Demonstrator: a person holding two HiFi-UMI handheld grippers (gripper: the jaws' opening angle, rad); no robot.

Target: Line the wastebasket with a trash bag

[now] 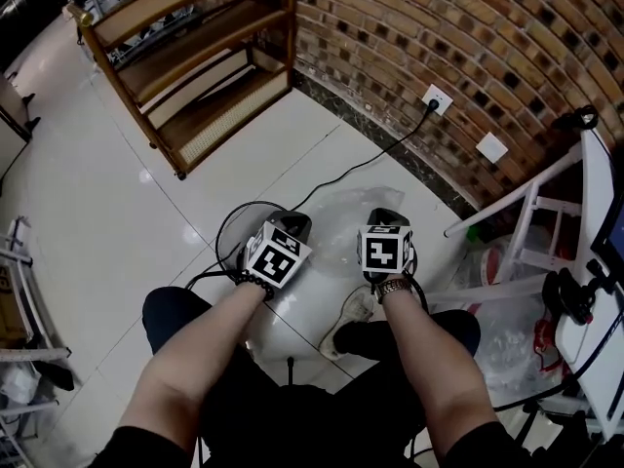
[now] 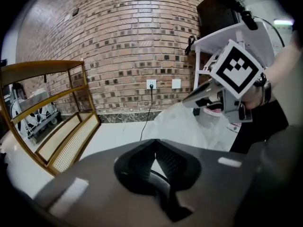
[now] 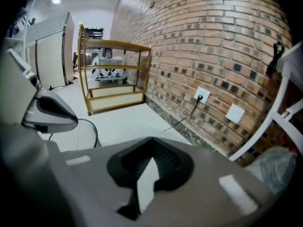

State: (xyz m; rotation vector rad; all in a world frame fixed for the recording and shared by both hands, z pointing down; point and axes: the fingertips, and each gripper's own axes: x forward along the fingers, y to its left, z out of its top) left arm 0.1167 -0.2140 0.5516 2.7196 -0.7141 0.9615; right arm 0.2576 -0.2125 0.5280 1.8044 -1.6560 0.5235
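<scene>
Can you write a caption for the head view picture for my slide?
Left tool and right tool, both shut, at a clear trash bag near a brick wall.

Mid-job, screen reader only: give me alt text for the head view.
Seen from above, a person holds the left gripper and right gripper side by side over a clear trash bag on the white tile floor. A brick wall and a wooden shelf stand beyond.

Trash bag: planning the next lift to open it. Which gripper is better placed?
Right, probably: the right gripper is shut on a white strip of trash bag; the left gripper is shut, no film clearly held.
</scene>
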